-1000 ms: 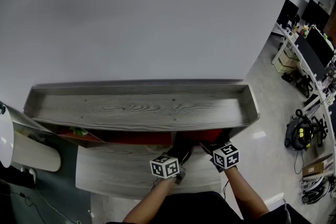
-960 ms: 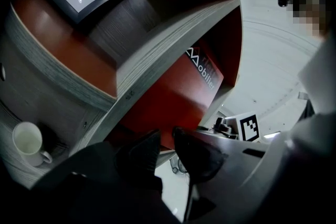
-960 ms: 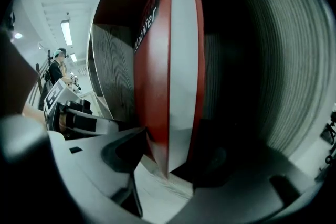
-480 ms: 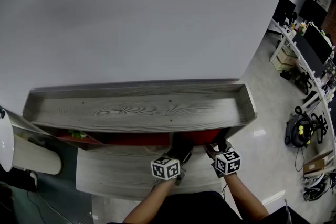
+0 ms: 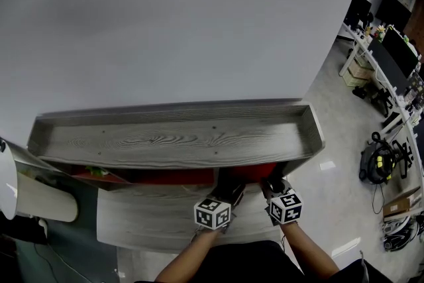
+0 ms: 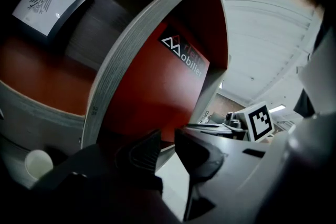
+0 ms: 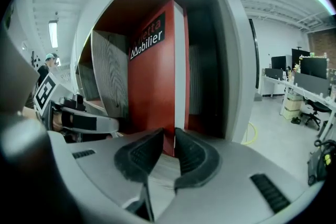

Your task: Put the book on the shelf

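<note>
A red book (image 7: 152,76) printed "Mobilier" stands upright in the shelf's (image 5: 172,139) lower compartment, its white page edge facing the right gripper. My right gripper (image 7: 169,139) has its jaws closing on the book's lower front edge, which fills the narrow gap between them. The left gripper (image 6: 167,139) is shut to a narrow gap at the lower edge of the same red cover (image 6: 157,92). In the head view only the two marker cubes show, left (image 5: 212,212) and right (image 5: 285,207). Both sets of jaws are hidden under the shelf's top board.
A grey wood panel (image 6: 121,60) curves beside the book. Deeper in are a framed picture (image 6: 50,2) and a white cup (image 6: 38,163). The shelf's side wall (image 7: 236,60) rises to the book's right. Desks with monitors (image 5: 391,56) and bags (image 5: 377,169) lie to the right.
The right gripper's cube has slipped a little down the picture, toward me. The left cube has barely shifted to the right.
</note>
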### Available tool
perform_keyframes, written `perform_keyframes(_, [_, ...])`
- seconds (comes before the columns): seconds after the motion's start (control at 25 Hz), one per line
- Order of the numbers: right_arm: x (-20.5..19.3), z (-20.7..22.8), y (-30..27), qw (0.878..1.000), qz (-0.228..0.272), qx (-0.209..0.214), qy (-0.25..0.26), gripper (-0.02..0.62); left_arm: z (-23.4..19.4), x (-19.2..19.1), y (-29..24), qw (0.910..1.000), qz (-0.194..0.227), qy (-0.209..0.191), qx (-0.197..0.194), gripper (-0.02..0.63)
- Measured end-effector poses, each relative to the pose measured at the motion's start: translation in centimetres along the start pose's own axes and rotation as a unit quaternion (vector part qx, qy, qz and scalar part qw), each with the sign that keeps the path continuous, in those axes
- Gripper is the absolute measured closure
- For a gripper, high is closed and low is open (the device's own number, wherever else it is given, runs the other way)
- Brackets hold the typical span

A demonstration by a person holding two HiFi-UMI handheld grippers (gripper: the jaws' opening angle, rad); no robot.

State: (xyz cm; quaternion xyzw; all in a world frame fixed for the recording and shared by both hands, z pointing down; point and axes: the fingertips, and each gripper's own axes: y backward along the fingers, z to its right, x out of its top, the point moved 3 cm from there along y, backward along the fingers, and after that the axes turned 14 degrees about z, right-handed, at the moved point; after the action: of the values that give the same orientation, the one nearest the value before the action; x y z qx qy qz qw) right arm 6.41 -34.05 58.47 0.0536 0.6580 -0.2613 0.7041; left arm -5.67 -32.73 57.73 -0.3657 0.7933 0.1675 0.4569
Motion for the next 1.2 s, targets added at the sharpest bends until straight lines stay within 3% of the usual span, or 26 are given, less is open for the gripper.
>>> perform_keyframes(0.28, [0.5,0.0,-1.9,1.0,-0.003,-0.006,0.008,0.528,-0.4,-0.6,0.7,0.9998,-0.003,0.021,0.005,0.528])
perform_keyframes(0.72, [1.5,1.0,-5.0,1.0,-0.005,-0.026,-0.014,0.526,-0.5,1.2,3.3,0.9945,0.042,0.093,0.024,0.532])
perform_keyframes(1.2, [2.5,2.5,-8.0,0.998,-0.014,-0.056,-0.016,0.525,0.2,0.8,3.9,0.9938,0.05,0.091,0.039,0.534])
